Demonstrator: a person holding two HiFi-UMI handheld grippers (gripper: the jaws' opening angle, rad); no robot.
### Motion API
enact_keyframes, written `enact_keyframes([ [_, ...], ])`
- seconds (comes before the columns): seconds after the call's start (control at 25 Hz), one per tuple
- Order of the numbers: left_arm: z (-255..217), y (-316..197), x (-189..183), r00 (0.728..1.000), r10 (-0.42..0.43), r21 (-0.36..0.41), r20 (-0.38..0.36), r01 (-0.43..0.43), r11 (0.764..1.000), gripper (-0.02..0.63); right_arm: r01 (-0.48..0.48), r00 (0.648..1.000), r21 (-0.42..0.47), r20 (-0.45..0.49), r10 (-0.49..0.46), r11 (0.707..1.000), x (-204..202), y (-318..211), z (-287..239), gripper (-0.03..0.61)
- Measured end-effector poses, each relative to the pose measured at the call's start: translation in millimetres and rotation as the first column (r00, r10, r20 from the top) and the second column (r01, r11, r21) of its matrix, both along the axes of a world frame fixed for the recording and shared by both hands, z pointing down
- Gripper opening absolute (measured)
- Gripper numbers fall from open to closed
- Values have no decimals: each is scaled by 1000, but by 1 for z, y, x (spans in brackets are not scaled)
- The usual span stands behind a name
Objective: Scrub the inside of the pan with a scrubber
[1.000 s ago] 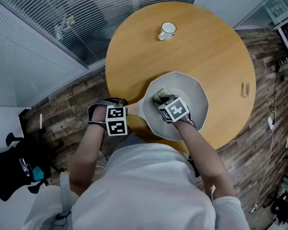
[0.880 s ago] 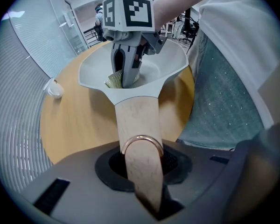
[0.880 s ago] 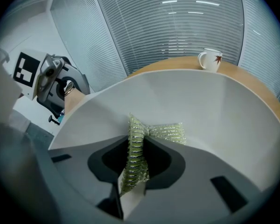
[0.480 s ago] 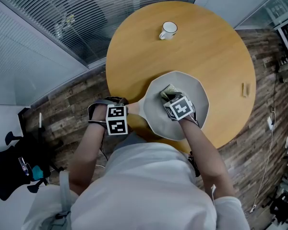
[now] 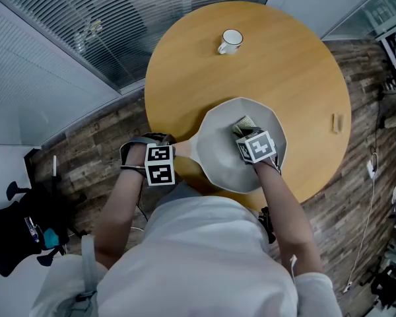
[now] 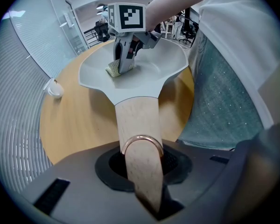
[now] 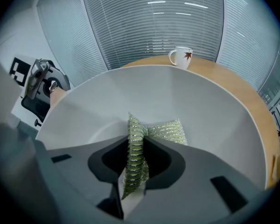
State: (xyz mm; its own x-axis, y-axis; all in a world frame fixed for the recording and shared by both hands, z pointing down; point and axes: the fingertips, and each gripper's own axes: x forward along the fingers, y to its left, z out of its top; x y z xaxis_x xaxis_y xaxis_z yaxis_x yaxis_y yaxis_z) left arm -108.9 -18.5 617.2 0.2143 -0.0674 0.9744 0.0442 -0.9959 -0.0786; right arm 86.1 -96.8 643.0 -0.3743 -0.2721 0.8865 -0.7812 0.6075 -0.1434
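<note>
A pale grey pan [image 5: 218,157] with faceted walls sits on the round wooden table [image 5: 290,65], near its front edge. Its light wooden handle [image 6: 135,129] points toward me, and my left gripper [image 6: 142,171] is shut on it, by the copper ring. My right gripper [image 5: 251,140] reaches into the pan's right half, shut on a green-silver mesh scrubber [image 7: 154,129]. The scrubber's free end lies pressed on the pan's floor [image 7: 177,101]. In the left gripper view the scrubber [image 6: 114,69] shows under the right gripper's fingers.
A white mug [image 5: 230,42] with a leaf print stands at the table's far side. A small wooden piece [image 5: 338,123] lies near the right edge. Glass walls with blinds run behind the table; a wood-plank floor surrounds it.
My right gripper has slid the scrubber across the pan's floor from the left-centre to the right side. The left gripper and the pan have stayed in place.
</note>
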Motion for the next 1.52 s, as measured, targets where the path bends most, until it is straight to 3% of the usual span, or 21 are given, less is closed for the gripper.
enact_keyframes([
  [0.4, 0, -1, 0, 1000, 0, -3, -1, 0, 1000, 95, 24, 999, -17, 23, -24, 1000, 26, 16, -1, 97],
  [0.6, 0, 1, 1, 1000, 0, -6, -6, 0, 1000, 95, 131, 990, -14, -53, -132, 991, 26, 32, 1, 98],
  [0.8, -1, -1, 1, 1000, 0, -5, -7, 0, 1000, 95, 163, 984, -30, -70, -165, 986, 26, 38, 1, 98],
  [1.28, -2, -3, 3, 1000, 8, -2, 2, -8, 1000, 95, 178, 984, -110, 52, -173, 978, 11, 64, -4, 98],
  [1.52, -2, -3, 5, 1000, 9, -5, 3, -9, 1000, 95, 249, 968, -120, 59, -244, 961, 0, 72, -2, 98],
])
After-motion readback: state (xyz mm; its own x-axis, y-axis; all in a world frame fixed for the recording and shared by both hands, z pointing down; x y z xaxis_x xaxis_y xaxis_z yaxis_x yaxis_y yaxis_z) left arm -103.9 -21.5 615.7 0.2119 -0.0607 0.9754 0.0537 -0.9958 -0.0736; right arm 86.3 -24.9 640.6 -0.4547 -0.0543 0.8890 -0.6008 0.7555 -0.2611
